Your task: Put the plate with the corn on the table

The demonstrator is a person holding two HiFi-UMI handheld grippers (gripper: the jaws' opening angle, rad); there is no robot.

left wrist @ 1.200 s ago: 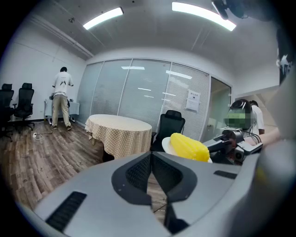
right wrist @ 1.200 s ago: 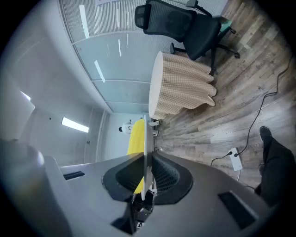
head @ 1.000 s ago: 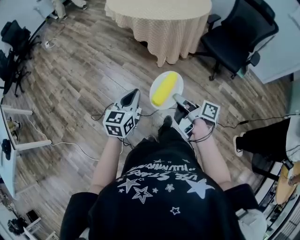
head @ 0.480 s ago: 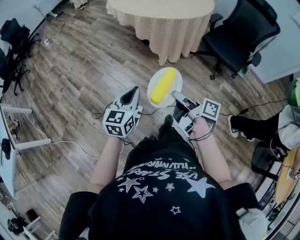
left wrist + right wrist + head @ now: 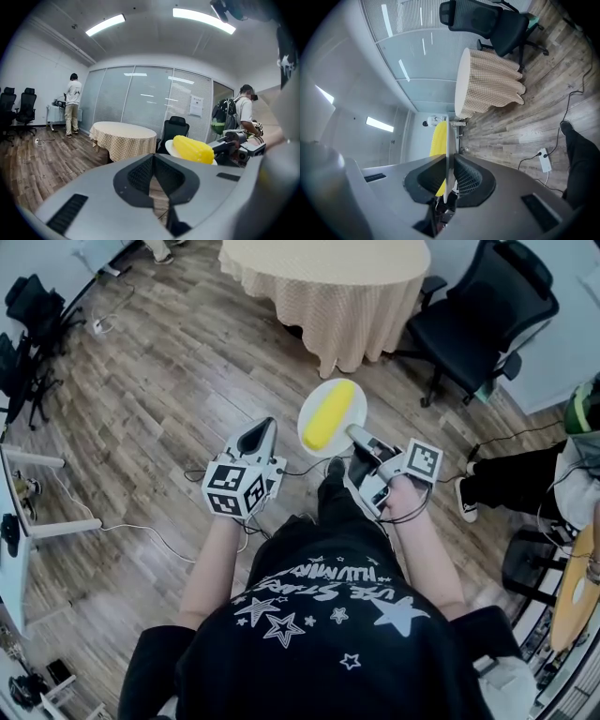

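Right gripper (image 5: pixel 355 436) clamped on plate (image 5: pixel 357 413) rim; corn (image 5: pixel 329 415) lying loose on top. Plate in air over floor, well short of table (image 5: pixel 328 259). Left gripper (image 5: pixel 263 426) pinched together, empty. Advice: keep plate level, walk steady, lower flat onto tabletop.

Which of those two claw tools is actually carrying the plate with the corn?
The right gripper: its jaws are clamped on the rim of the plate bearing the corn. The left gripper is shut on nothing, beside the plate.

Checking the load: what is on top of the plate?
One yellow corn cob lies on the white plate, whose rim the right gripper clamps. Plate surface beneath it is hidden.
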